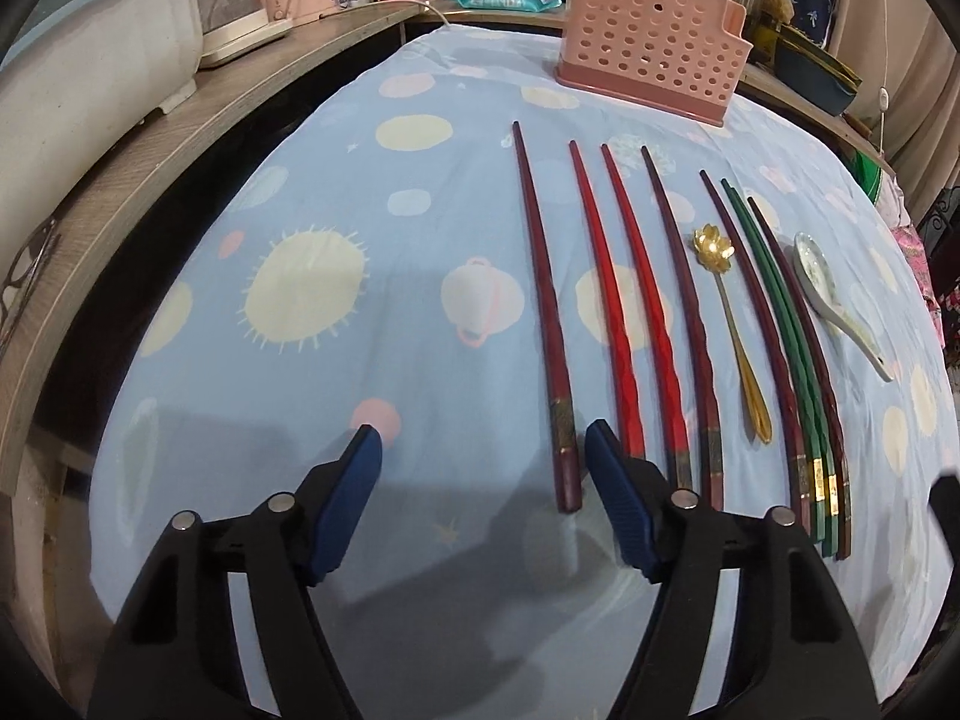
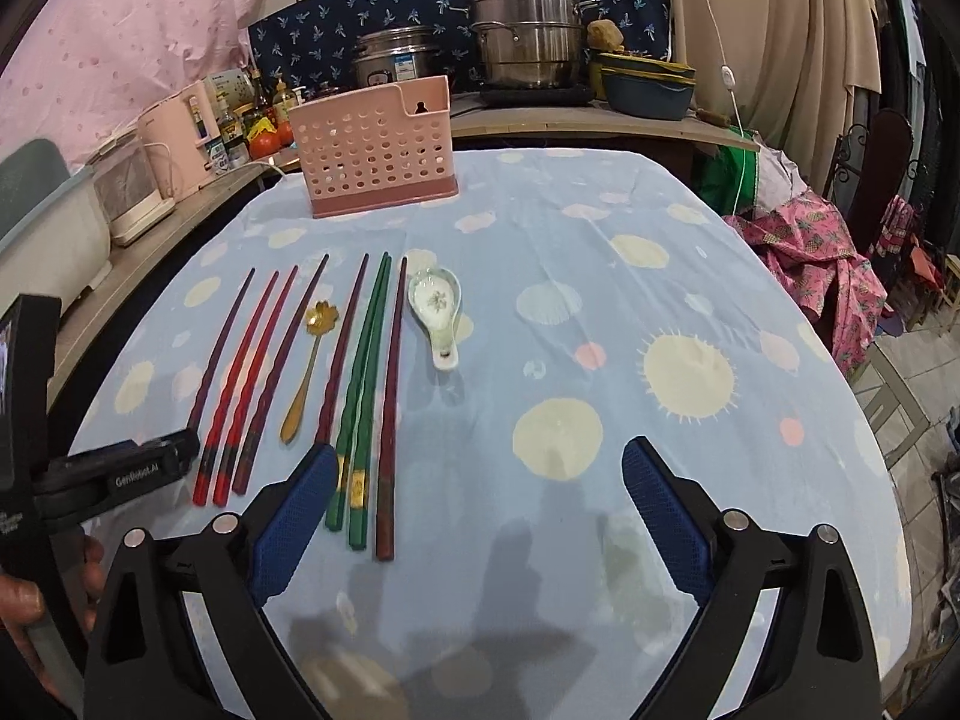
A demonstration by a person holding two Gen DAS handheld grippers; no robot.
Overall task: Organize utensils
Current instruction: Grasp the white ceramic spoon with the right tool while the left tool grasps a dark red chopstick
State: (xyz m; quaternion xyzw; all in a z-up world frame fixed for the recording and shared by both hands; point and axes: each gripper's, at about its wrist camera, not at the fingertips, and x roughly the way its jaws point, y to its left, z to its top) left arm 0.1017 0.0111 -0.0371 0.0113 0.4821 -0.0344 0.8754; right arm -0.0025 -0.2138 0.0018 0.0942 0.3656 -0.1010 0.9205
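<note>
Several chopsticks lie side by side on the blue cloth: dark maroon ones (image 1: pixel 543 312), two red ones (image 1: pixel 624 300) and two green ones (image 1: pixel 780 324). A gold flower spoon (image 1: pixel 729 312) lies among them and a white ceramic spoon (image 1: pixel 831 294) at their right. A pink perforated holder (image 1: pixel 651 42) stands at the far edge. My left gripper (image 1: pixel 480 438) is open and empty, just short of the handle ends. My right gripper (image 2: pixel 480 456) is open and empty, right of the green chopsticks (image 2: pixel 363 384). The ceramic spoon (image 2: pixel 438 312), gold spoon (image 2: pixel 309 360) and holder (image 2: pixel 378 150) also show in the right wrist view.
A wooden counter (image 1: pixel 180 138) with appliances runs along the left. Steel pots (image 2: pixel 528 30) and blue dishes (image 2: pixel 648 90) stand behind the table. A white cable (image 2: pixel 735 114) hangs at the back right. Pink fabric (image 2: pixel 804 246) lies past the table's right edge.
</note>
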